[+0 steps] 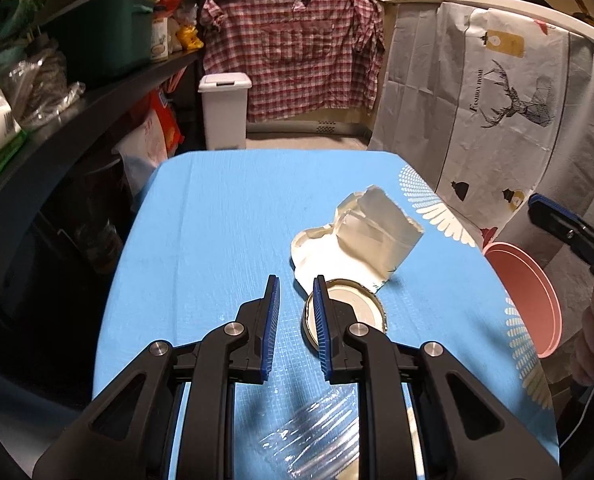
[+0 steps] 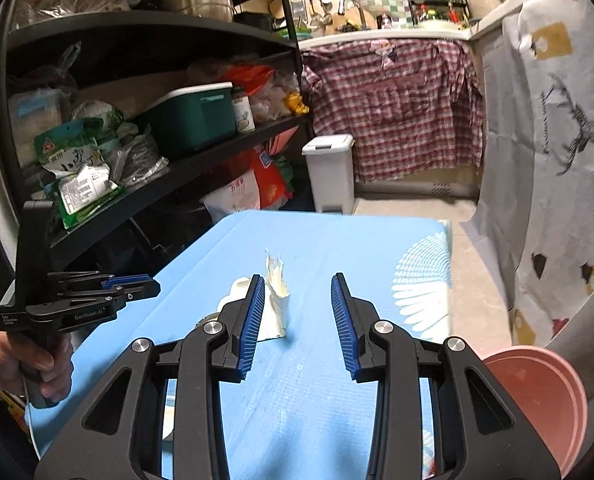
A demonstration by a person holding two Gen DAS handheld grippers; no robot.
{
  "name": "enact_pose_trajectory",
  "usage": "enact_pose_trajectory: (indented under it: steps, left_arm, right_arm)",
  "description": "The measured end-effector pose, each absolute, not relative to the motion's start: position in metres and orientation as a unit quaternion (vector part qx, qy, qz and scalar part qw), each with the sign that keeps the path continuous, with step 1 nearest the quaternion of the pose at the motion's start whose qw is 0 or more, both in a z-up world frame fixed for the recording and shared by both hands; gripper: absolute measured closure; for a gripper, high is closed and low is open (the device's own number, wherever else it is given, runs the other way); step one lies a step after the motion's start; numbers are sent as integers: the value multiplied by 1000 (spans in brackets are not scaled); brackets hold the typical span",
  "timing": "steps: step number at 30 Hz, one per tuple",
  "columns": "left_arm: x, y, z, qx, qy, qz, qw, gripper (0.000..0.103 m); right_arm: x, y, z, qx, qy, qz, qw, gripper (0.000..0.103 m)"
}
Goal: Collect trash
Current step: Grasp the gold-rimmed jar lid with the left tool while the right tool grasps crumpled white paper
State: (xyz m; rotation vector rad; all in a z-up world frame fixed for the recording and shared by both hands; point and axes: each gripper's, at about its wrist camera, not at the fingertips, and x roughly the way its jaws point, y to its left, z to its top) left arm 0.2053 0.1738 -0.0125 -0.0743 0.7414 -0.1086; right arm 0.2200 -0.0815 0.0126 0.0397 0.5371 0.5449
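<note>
**Blue pads hung over the trash on the table**

Blue ribbed pads on the left gripper (image 1: 295,284) stood a narrow gap apart with nothing between them — only bare tablecloth showed through the slot. Its right-hand pad crossed in front of the metal jar lid (image 1: 357,310), which lay flat on the cloth just beyond; whether pad and lid touched could not be told. Right behind the lid, touching its far edge, sat the crumpled cream paper carton (image 1: 361,236), torn open at the top and leaning. Near the bottom of that view a sheet of clear plastic wrap (image 1: 317,428) lay wrinkled on the cloth beneath the gripper's arms.

Over to the right gripper (image 2: 298,280) — jaws spread wider, empty, poised above the table. The carton (image 2: 277,300) rose just beside its left pad, not between the two. At the left edge of that view a hand (image 2: 37,364) gripped the handle of the other tool, held low over the table's near corner.

All of it rested on a light blue tablecloth (image 1: 217,220) with white feather prints. A pink basin (image 2: 537,392) sat off the table's right side, lower down. Further back stood a white lidded bin (image 1: 224,110) on the floor, a plaid shirt (image 1: 297,48) hanging from the counter, and dark shelving (image 2: 137,60) crowded with bags and a green box.
</note>
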Motion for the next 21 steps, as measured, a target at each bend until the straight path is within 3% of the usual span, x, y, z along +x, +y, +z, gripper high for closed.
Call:
enact_pose_trajectory:
  steps: [21]
  left_arm:
    - [230,162,-67,-50,434,-71,897,86]
  right_arm:
    - [290,-19,-53,-7,346,299,889,67]
